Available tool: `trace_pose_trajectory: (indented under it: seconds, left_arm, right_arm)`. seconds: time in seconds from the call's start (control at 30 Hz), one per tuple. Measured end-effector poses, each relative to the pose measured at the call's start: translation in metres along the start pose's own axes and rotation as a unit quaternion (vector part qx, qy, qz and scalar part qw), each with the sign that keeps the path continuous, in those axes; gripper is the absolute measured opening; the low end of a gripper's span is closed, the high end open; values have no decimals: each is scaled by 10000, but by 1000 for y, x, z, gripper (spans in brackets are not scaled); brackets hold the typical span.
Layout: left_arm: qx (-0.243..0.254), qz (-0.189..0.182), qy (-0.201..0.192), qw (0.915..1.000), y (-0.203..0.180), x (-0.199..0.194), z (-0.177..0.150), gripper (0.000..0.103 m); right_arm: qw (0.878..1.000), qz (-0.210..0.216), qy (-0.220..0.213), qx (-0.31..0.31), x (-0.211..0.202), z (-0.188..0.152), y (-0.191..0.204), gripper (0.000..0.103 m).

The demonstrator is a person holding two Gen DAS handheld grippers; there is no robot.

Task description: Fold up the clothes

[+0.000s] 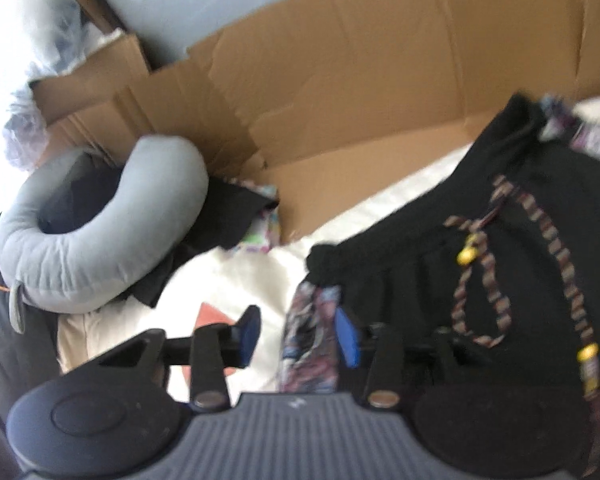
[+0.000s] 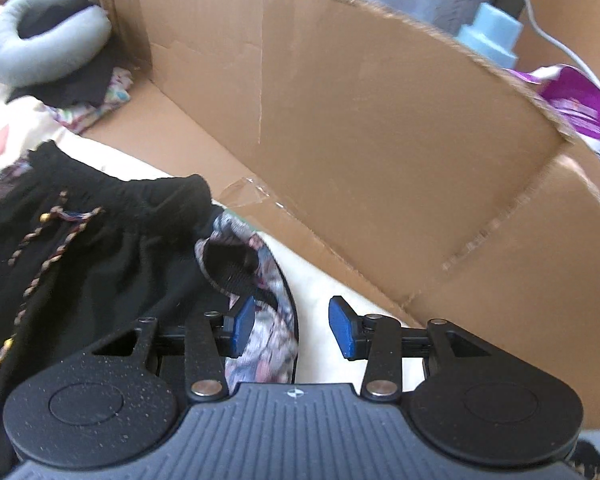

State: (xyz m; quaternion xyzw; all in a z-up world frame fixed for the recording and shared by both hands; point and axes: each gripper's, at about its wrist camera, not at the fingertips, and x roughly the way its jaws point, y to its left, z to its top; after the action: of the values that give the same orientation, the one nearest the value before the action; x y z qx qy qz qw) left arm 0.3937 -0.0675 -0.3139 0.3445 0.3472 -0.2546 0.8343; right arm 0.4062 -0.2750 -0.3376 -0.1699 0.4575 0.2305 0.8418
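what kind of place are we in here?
Probably a bedroom or spare room at home, with folding done on a bed. A pale sheet lies under the black garment, a grey neck pillow sits on more clothes, and flattened cardboard walls off the back.

The left gripper (image 1: 298, 336) is a matte black plastic tool with two blue rectangular pads (image 1: 348, 338) on black finger carriers. Two black link bars run back to silver round rivets (image 1: 206, 400), flanked by round black discs. A dark grey ribbed housing (image 1: 296, 440) bears a small white mark. The right gripper (image 2: 292, 328) is of identical build: blue pads (image 2: 342, 330), silver rivets (image 2: 380, 387), triangular cut-outs, ribbed grey housing (image 2: 296, 436) with a small crosshair mark; fine pale specks dust its left disc.
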Motion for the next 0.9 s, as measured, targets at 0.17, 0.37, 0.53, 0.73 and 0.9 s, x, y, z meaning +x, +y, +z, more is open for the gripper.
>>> trace_pose_trajectory:
  seconds: [0.17, 0.37, 0.53, 0.73, 0.9]
  left_arm:
    - [-176, -244, -358, 9989, -25, -33, 5, 49]
    - [4, -586, -631, 9963, -68, -38, 23, 49]
    - [30, -791, -709, 9943, -92, -27, 44, 48]
    - [112, -1041, -780, 9914, -121, -9, 72, 21]
    - [25, -1320, -805, 9880, -147, 9, 96, 10]
  right_arm:
    - [9995, 221, -145, 193, -42, -27, -6, 48]
    - [9982, 314, -282, 428, -81, -67, -7, 48]
    - [9975, 200, -357, 578, -93, -103, -11, 48]
    - [9963, 177, -229, 810, -97, -156, -21, 47]
    - [9955, 234, -188, 897, -101, -196, -20, 47]
